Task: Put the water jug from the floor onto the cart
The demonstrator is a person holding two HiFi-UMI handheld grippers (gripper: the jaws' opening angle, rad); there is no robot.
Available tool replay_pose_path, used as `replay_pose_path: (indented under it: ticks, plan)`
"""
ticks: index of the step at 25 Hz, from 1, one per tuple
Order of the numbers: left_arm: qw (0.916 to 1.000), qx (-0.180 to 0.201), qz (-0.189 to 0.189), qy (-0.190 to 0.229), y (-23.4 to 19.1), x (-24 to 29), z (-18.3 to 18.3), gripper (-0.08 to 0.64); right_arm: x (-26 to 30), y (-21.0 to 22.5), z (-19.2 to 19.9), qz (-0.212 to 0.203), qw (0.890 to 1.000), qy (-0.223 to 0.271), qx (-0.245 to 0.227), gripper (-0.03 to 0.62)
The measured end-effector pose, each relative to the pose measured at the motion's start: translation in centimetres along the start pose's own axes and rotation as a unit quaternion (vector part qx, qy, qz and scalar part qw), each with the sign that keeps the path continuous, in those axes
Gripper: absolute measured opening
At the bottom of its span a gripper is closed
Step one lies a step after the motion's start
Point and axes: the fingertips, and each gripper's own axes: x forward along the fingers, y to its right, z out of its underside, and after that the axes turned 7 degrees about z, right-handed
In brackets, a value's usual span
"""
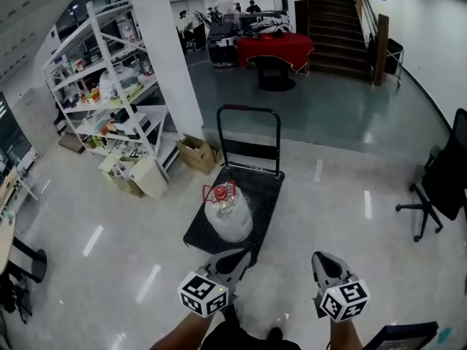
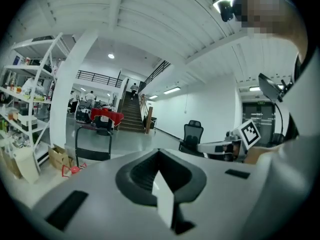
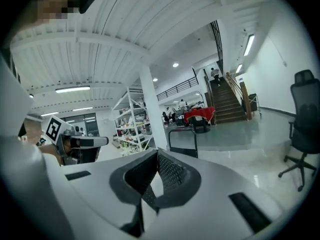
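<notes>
In the head view, a black flatbed cart (image 1: 266, 195) stands in the middle of the frame on a pale, glossy floor (image 1: 350, 232). Its upright handle (image 1: 249, 133) is at the far end, toward the top of the frame. The water jug (image 1: 228, 216), clear with a red cap and red carry handle, rests on the cart's deck. It sits in the near half, closer to the deck's left edge than the right, and inside the rim.

At the bottom of the frame are both tools. The left gripper (image 1: 235, 259) is just below the deck's near edge. The right gripper (image 1: 325, 264) is to its right, over bare floor. Each gripper view shows its jaws pressed together with nothing between them, left gripper (image 2: 159, 170) and right gripper (image 3: 155, 176), both clear of the jug.

Open floor spreads to the lower left and to the right of the cart, as far as an office chair (image 1: 441, 184) at the right edge. At upper left, white shelving (image 1: 109, 100), cardboard boxes (image 1: 195, 153) and a white pillar (image 1: 171, 57) crowd the cart's left side. Beyond the handle are darker floor, a red-draped table (image 1: 276, 48) and a staircase (image 1: 336, 13).
</notes>
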Motion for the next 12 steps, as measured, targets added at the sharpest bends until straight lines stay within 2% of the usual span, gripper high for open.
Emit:
replay_pose_path:
  ticks: [3, 6, 12]
  plan:
    - [0.9997, 0.021, 0.002, -0.01, 4.4, -2.3, -0.4, 0.002, -4.1, -0.5, -1.5, 0.001, 1.0, 0.019, -0.008, 0.003]
    - [0.9996, 0.025, 0.009, -0.011, 7.7, -4.8, 0.1, 0.002, -7.4, -2.4, -2.2, -0.005, 0.999, 0.038, -0.012, 0.003]
    - [0.9998, 0.019, 0.007, -0.007, 12.6, -13.1, 3.3, 0.002, -13.8, -9.1, 0.4, -0.014, 0.999, 0.042, -0.029, 0.003]
